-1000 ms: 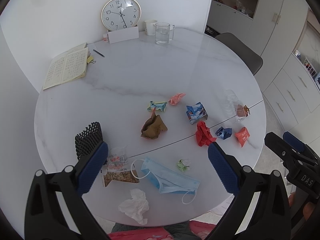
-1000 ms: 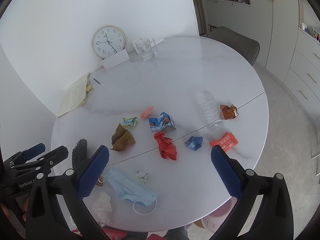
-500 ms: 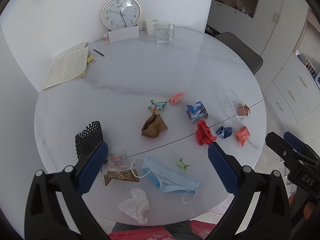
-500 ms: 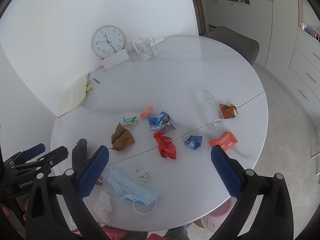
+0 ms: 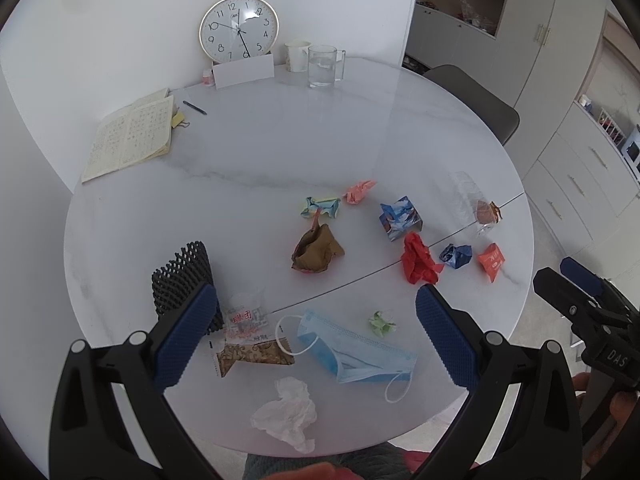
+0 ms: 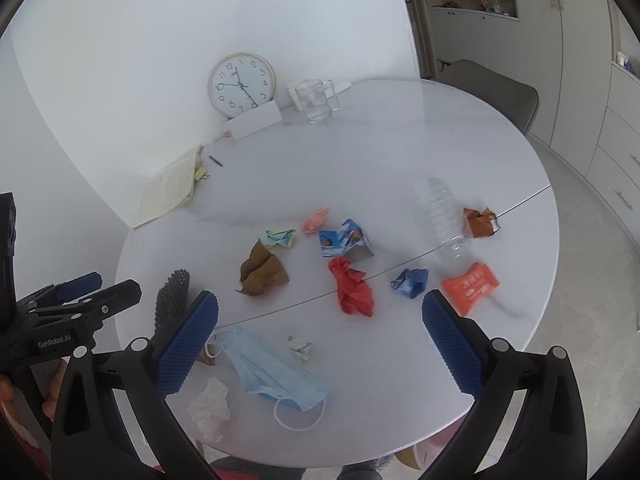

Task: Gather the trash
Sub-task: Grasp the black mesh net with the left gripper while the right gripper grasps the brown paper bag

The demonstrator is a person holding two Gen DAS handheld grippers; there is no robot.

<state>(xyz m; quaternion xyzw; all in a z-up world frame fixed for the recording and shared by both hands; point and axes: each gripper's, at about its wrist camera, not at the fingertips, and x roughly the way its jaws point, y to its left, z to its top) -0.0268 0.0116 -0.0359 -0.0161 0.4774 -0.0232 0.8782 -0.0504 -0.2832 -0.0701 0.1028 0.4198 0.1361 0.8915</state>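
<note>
Trash lies scattered on the near half of a round white table (image 5: 248, 152): a blue face mask (image 5: 356, 354), a white tissue (image 5: 286, 414), a brown crumpled paper (image 5: 316, 250), a red wad (image 5: 418, 258), a blue box (image 5: 400, 218), a clear bottle (image 5: 470, 204) and snack wrappers (image 5: 246, 336). My left gripper (image 5: 316, 338) is open and empty, held above the mask. My right gripper (image 6: 320, 346) is open and empty above the near table edge, over the mask (image 6: 274, 372) and red wad (image 6: 352, 286).
At the back stand a clock (image 5: 239, 32), a glass mug (image 5: 323, 66), a white cup (image 5: 297, 56), an open notebook (image 5: 132, 138) and a pen (image 5: 195, 107). A black mesh piece (image 5: 182, 276) lies near left. A grey chair (image 5: 476, 100) stands at the far right.
Both grippers have drifted slightly; the scene shifts a little in both views. Nothing was taken hold of.
</note>
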